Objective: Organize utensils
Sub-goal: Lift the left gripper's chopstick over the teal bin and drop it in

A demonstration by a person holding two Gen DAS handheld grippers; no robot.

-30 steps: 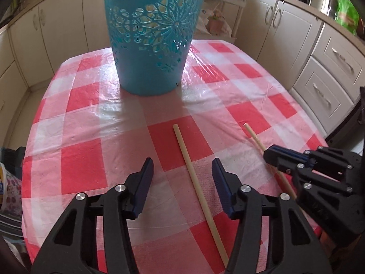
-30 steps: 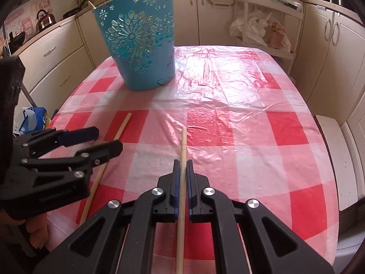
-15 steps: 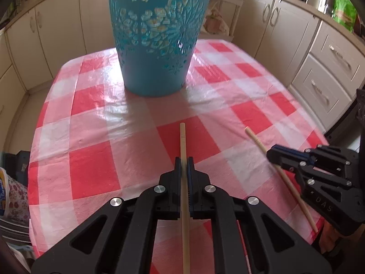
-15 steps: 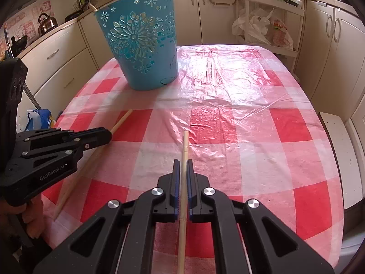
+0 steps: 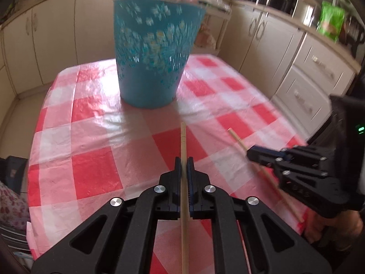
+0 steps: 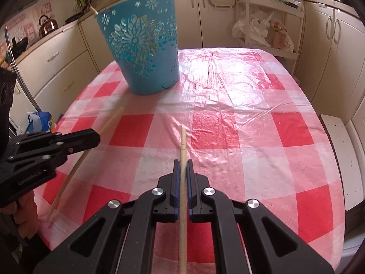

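My left gripper [image 5: 184, 161] is shut on a wooden chopstick [image 5: 183, 137], which points ahead toward the tall blue cut-out basket [image 5: 155, 52] at the far side of the checked table. My right gripper [image 6: 182, 166] is shut on a second chopstick [image 6: 183, 141], its tip just above the cloth. In the left wrist view the right gripper [image 5: 249, 154] sits low at the right with its chopstick [image 5: 237, 138] slanting out. In the right wrist view the left gripper [image 6: 98, 137] is at the left, its chopstick [image 6: 114, 118] raised. The basket [image 6: 143, 52] stands upright.
A thin stick tip [image 6: 94, 11] pokes over the basket's rim. The red-and-white plastic tablecloth [image 6: 251, 91] covers the table. Cream cabinets [image 5: 308, 80] ring the table, and a white rack with plastic bags [image 6: 262, 32] stands behind it.
The left gripper's jaws closed on the chopstick that lay between them and lifted it off the cloth. The right gripper kept its hold and hardly moved.
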